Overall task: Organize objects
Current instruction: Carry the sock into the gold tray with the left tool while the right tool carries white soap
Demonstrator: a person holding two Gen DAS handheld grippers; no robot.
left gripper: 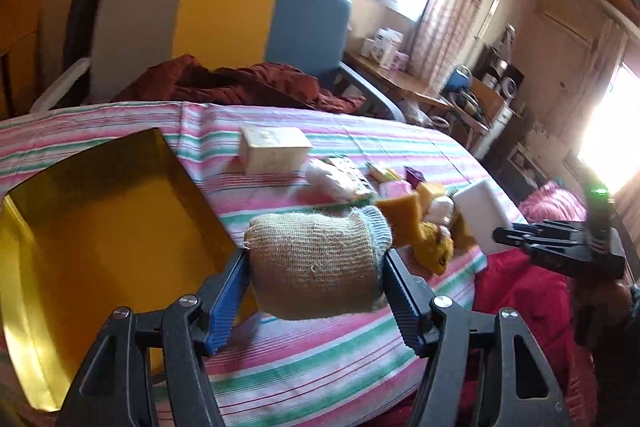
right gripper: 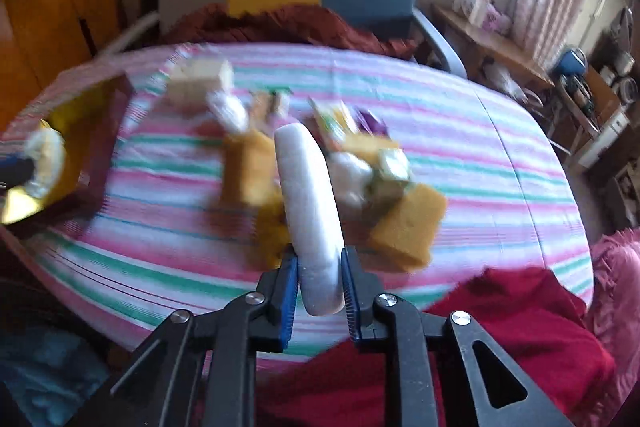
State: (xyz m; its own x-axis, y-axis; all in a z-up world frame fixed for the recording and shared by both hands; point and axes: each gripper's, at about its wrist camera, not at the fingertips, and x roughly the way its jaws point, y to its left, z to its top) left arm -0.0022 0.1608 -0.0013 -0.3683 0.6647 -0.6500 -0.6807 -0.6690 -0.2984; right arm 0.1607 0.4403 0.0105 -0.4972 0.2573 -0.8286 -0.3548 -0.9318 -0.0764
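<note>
Up close, a rolled sock (left gripper: 320, 263) is clamped between the fingers of the left gripper (left gripper: 316, 291), held above the striped counter (left gripper: 312, 367) right beside the open gold box (left gripper: 100, 227). The sock is best carried fully over the box wall before being let go, so it isn't dropped on the rim. A white foam block (right gripper: 312, 211) is pinched edge-on by the right gripper (right gripper: 320, 283), lifted off the pile of sponges (right gripper: 404, 227) and small boxes. The inside of the gold box is shown properly only by the left view; how the pile is spread is shown by the right view, though blurred.
</note>
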